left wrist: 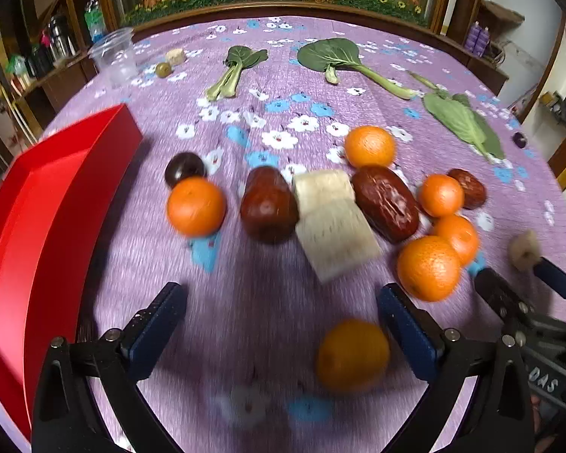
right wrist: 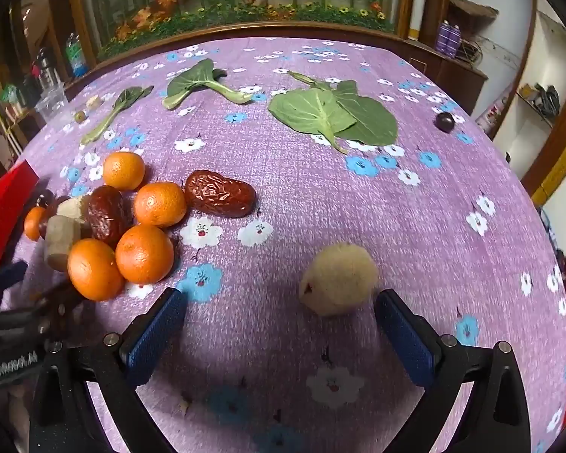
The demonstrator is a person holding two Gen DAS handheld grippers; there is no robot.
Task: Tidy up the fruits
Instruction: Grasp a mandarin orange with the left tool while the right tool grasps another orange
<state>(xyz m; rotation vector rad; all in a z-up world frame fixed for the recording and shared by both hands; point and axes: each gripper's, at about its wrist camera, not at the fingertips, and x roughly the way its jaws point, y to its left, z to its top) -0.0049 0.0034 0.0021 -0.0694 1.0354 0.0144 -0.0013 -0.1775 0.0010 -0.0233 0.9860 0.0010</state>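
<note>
Several oranges, red dates and pale sugarcane pieces lie clustered on the purple floral cloth. In the left wrist view my left gripper (left wrist: pixel 283 313) is open; a blurred orange (left wrist: pixel 352 355) lies between its fingers, close to the right one. A date (left wrist: pixel 268 204) and a sugarcane piece (left wrist: pixel 334 222) lie just ahead. In the right wrist view my right gripper (right wrist: pixel 281 317) is open, with a pale peeled fruit piece (right wrist: pixel 339 277) between its fingertips, toward the right finger. A date (right wrist: pixel 220 192) and oranges (right wrist: pixel 144 253) lie to its left.
A red tray (left wrist: pixel 37 219) stands at the left edge. Green leaves (right wrist: pixel 332 115) and bok choy stalks (left wrist: pixel 234 71) lie across the far half of the table. A clear plastic cup (left wrist: pixel 115 56) stands far left. A dark plum (right wrist: pixel 444 122) sits far right.
</note>
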